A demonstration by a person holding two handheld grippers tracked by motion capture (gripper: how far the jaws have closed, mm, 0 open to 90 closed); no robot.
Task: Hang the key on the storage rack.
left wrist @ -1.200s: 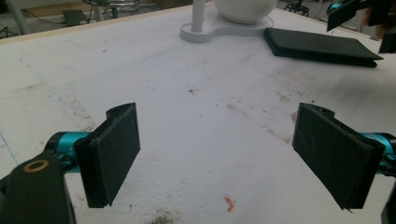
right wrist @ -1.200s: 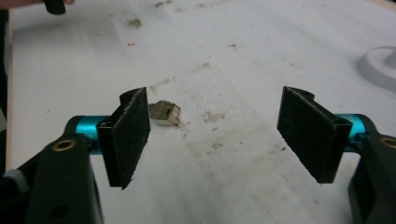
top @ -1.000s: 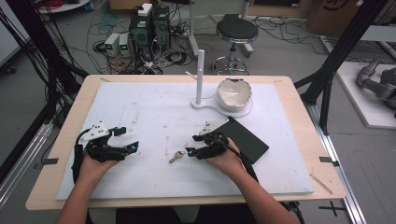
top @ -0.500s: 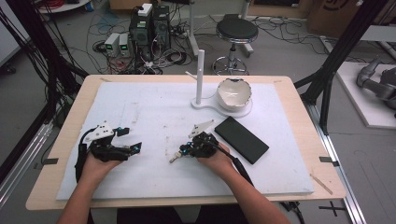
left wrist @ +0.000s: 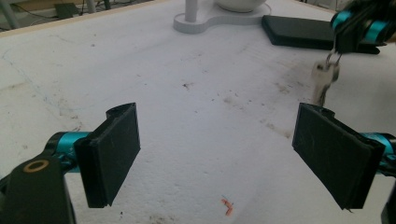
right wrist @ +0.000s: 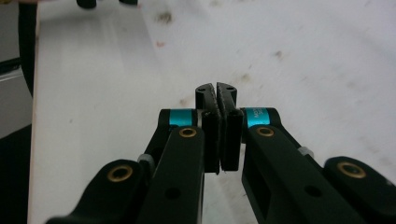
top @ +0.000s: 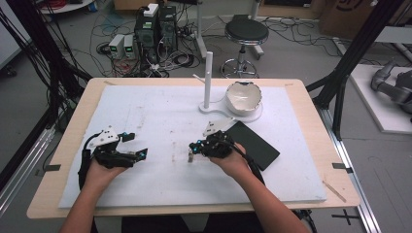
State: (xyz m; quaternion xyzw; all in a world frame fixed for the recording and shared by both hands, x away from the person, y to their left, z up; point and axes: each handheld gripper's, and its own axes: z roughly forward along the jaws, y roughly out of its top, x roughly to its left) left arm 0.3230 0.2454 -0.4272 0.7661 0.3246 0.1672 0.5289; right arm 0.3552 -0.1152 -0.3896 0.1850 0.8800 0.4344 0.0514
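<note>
Bare white tabletop (top: 160,121) between the two claws, open pass; white stand (top: 208,77), bowl (top: 244,97) and black slab (top: 253,144) crowd the far right

The pale wooden desk (top: 311,97) carries a matt white, stained, slightly rough sheet (top: 160,121). The silvery metal keys (left wrist: 323,79) gleam dully. The flat black slab (top: 252,144) looks smooth and matt; the white bowl (top: 243,97) looks glossy.
</note>
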